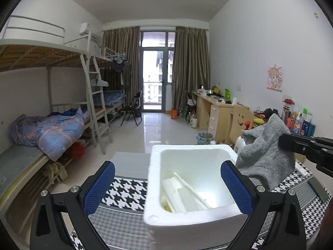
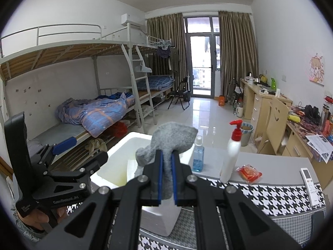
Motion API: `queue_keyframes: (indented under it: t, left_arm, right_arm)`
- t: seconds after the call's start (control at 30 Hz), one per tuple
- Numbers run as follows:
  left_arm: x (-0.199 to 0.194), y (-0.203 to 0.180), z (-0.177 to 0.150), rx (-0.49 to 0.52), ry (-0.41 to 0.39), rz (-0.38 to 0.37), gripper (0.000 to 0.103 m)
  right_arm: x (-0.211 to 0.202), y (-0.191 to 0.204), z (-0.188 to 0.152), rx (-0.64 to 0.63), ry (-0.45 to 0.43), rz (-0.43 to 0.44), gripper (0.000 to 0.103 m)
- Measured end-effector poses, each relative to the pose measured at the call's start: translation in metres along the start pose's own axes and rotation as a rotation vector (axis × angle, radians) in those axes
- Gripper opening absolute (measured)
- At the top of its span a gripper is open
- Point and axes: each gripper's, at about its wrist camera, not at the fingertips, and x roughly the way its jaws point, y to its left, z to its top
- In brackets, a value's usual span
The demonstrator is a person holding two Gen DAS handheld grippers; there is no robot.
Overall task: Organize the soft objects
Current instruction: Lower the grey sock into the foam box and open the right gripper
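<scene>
Right wrist view: my right gripper pinches the grey sock above the white foam box. My left gripper, at 9 o'clock, gapes empty. Next, I judge: lower, let go.

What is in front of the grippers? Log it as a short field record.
held item: grey sock, pinched by right gripper
left gripper: open, empty
container: white foam box, white scraps inside
sock position: above the box's right rim
surface: houndstooth cloth
nearby: pump bottle, blue bottle, red packet, remote
</scene>
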Motion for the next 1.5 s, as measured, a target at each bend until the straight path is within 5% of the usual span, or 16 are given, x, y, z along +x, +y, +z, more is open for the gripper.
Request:
queue_keyframes:
  t: [0.57, 1.27, 1.4, 1.47, 1.5]
  left_arm:
    - [-0.021, 0.027, -0.011, -0.027, -0.032, 0.09, 0.102]
    - [-0.018, 0.047, -0.025, -0.06, -0.004, 0.103, 0.102]
    - [-0.017, 0.049, -0.025, -0.056, 0.0, 0.104, 0.102]
    - [-0.019, 0.046, -0.027, -0.053, 0.003, 0.104, 0.102]
    - [-0.018, 0.046, -0.027, -0.052, 0.006, 0.103, 0.102]
  right_arm:
    - [0.025, 0.018, 0.006, -0.025, 0.032, 0.036, 0.01]
    - [0.075, 0.029, -0.003, -0.023, 0.152, 0.03, 0.012]
    - [0.083, 0.03, -0.005, -0.019, 0.177, 0.031, 0.022]
    - [0.084, 0.032, -0.006, -0.021, 0.185, 0.041, 0.037]
    - [0.084, 0.033, -0.007, -0.025, 0.188, 0.05, 0.053]
